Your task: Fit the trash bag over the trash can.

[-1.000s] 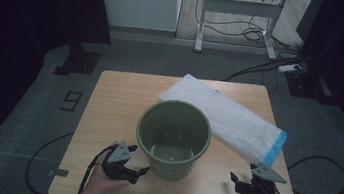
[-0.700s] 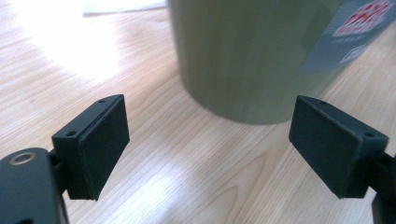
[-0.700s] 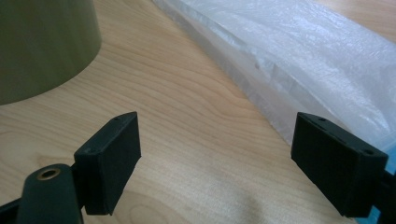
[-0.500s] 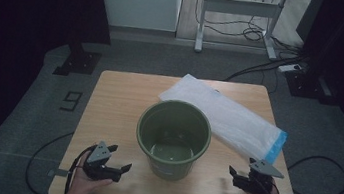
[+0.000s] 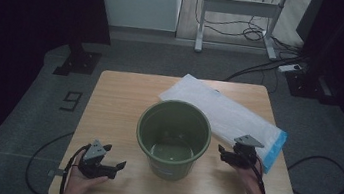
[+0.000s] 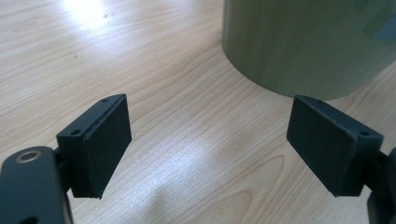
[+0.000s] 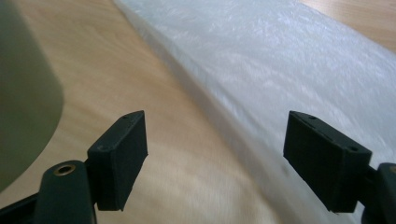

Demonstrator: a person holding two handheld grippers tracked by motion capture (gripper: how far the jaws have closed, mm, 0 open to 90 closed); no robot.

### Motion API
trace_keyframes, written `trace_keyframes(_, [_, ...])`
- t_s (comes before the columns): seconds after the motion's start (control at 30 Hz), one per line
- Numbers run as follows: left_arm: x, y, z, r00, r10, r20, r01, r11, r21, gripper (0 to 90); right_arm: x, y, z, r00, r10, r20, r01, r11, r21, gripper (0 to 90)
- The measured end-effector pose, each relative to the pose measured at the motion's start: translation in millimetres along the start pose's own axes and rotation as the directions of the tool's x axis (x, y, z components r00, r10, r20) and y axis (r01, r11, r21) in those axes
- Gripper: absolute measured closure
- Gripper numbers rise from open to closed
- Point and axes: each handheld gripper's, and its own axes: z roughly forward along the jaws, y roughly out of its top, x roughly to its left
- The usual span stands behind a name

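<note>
An empty green bucket [image 5: 173, 137] stands upright mid-table. Behind it and to its right lies a flat white plastic bag [image 5: 228, 117] with a blue end [image 5: 277, 146]. My left gripper [image 5: 118, 165] rests low near the front left, open, pointing at the bucket's wall [image 6: 308, 42] with bare wood between its pads [image 6: 105, 142]. My right gripper [image 5: 221, 151] is beside the bucket's right side, at the bag's near edge. Its jaws have just been closing a little and still stand open [image 7: 215, 154]; the bag [image 7: 289, 70] lies ahead of them, unheld.
The wooden table [image 5: 119, 100] has bare room at its left and front. A cable [image 5: 321, 177] loops on the grey floor to the right, and another [image 5: 43, 160] to the left. A metal desk frame [image 5: 238, 15] stands beyond.
My right gripper has moved away from the front edge, up and leftward to the bag's near edge beside the bucket. My left gripper has drawn left, away from the bucket.
</note>
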Motion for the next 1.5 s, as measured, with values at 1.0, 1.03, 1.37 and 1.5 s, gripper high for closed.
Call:
trace_keyframes(1.0, [7.6,-6.9,9.9,0.9993,-0.032,-0.020,0.033,0.9976,0.061,14.5,-8.8,-5.8,30.6,0.9989,0.004,0.046,-0.011,0.988,0.154,89.1])
trace_keyframes(1.03, [7.9,-6.9,10.2,0.9993,-0.032,-0.020,0.033,0.9975,0.062,14.5,-9.7,-9.1,24.6,0.9989,0.012,0.045,-0.018,0.989,0.149,89.1])
trace_keyframes(1.37, [6.2,-6.8,9.7,0.9990,-0.037,-0.022,0.039,0.9970,0.067,14.8,-14.2,-59.5,-43.9,0.9988,0.035,0.034,-0.039,0.991,0.130,89.2])
trace_keyframes(1.5, [6.6,-6.0,8.4,0.9990,-0.038,-0.023,0.039,0.9973,0.062,14.9,-15.7,-78.8,-67.2,0.9982,0.052,0.030,-0.055,0.991,0.123,89.1])
